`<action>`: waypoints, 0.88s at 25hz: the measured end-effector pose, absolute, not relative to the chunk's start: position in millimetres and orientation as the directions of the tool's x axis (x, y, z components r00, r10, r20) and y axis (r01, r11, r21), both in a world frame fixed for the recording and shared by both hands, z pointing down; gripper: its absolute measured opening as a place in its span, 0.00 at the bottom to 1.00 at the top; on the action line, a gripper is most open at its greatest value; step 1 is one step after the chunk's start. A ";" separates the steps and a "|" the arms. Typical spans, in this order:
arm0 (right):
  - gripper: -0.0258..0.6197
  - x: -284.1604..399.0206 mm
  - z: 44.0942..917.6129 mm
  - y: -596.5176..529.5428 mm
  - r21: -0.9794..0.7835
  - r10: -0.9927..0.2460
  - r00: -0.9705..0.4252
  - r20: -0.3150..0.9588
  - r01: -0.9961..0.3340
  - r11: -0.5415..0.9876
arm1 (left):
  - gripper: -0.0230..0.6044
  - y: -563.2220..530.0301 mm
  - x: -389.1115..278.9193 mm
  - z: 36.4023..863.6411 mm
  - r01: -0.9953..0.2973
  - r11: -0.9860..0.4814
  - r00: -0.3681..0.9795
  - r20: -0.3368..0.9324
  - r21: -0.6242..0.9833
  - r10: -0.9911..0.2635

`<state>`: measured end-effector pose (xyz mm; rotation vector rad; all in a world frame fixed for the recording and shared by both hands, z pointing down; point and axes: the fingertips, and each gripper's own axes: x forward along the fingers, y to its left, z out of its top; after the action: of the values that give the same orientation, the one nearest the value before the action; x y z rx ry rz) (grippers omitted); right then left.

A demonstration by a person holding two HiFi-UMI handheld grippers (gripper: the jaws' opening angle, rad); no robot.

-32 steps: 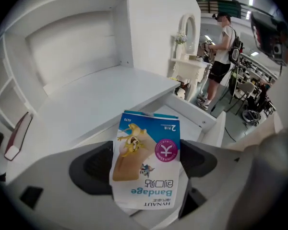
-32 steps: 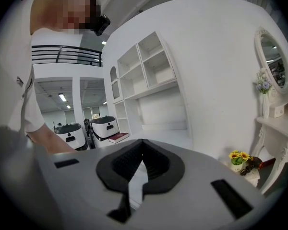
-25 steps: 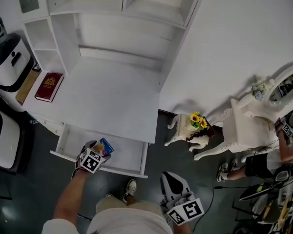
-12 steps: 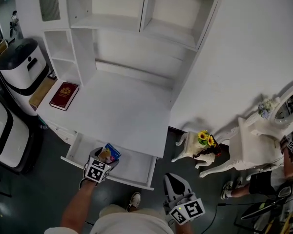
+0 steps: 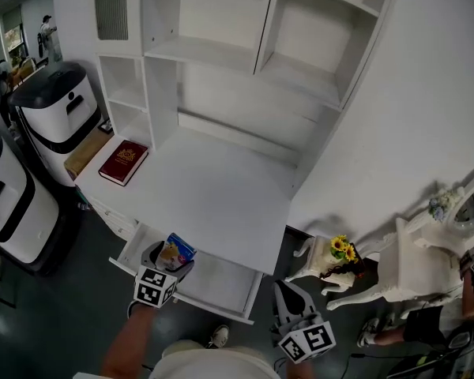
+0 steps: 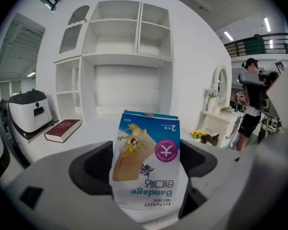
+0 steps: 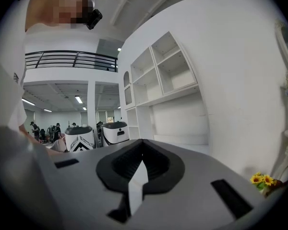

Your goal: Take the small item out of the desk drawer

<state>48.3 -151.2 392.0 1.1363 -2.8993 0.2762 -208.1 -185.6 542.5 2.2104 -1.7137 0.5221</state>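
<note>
A small blue and white bandage box (image 5: 175, 250) (image 6: 146, 162) stands upright between the jaws of my left gripper (image 5: 171, 257) (image 6: 145, 169), which is shut on it. The gripper holds it over the left part of the open white desk drawer (image 5: 225, 281). The drawer is pulled out from under the white desk top (image 5: 213, 200). My right gripper (image 5: 289, 305) (image 7: 140, 174) hangs lower right of the drawer, shut with nothing in it.
A red book (image 5: 124, 162) (image 6: 62, 130) lies at the desk's left end under white shelves (image 5: 221, 54). Two white and black machines (image 5: 55, 113) stand to the left. A small stand with sunflowers (image 5: 340, 253) and a white dressing table (image 5: 426, 251) stand to the right.
The head view has swung up toward the shelves. The left gripper keeps the box and has lifted slightly over the drawer. The right gripper stays low and shut.
</note>
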 end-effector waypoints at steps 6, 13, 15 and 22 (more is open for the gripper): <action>0.05 52.7 382.7 -169.4 -0.149 -0.682 -0.730 0.054 -0.681 0.717 | 0.73 -185.7 -227.0 500.9 -0.984 -0.180 0.170 0.351 0.004 -0.921; 0.05 65.0 373.9 -190.1 -0.144 -0.704 -0.710 0.025 -0.699 0.700 | 0.73 -185.0 -239.0 451.3 -0.991 -0.134 0.133 0.220 0.009 -0.966; 0.05 67.4 370.6 -195.0 -0.143 -0.710 -0.704 0.017 -0.705 0.695 | 0.73 -183.9 -240.8 433.3 -0.991 -0.131 0.130 0.181 0.005 -0.975; 0.05 72.0 360.6 -203.1 -0.137 -0.722 -0.692 -0.014 -0.714 0.687 | 0.73 -161.2 -255.0 368.6 -0.997 -0.078 0.078 0.013 -0.009 -0.997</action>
<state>72.0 -203.1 360.6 1.2551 -2.9465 0.1930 -255.0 -161.2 368.6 2.3047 -2.1316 0.0239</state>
